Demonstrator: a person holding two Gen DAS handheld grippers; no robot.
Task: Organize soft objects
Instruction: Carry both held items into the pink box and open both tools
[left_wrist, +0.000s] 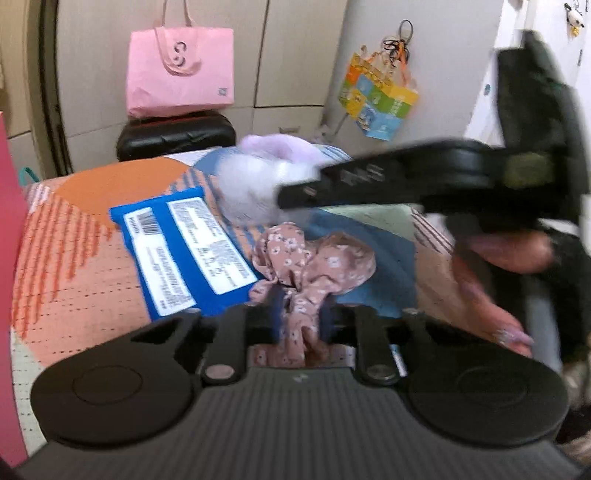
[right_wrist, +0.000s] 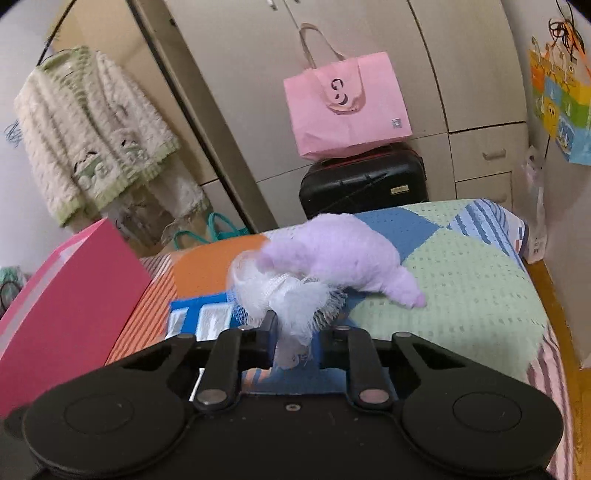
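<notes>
My left view shows a blue packet with white labels and a barcode; the print is too blurred for me to read. The pink tote bag bears a curled logo, letters uncertain. I read nothing else.

Soft, even indoor light filled both views, bright enough for clear colours, with no hard shadows or glare and no visible source. The fisheye lenses bent the wardrobe doors into curves and darkened the corners of each frame. In the left wrist view motion blur smeared the right gripper, the white net and the label on the blue packet, while the right wrist view was sharper, only the net and the hanging cardigan looking soft.
</notes>
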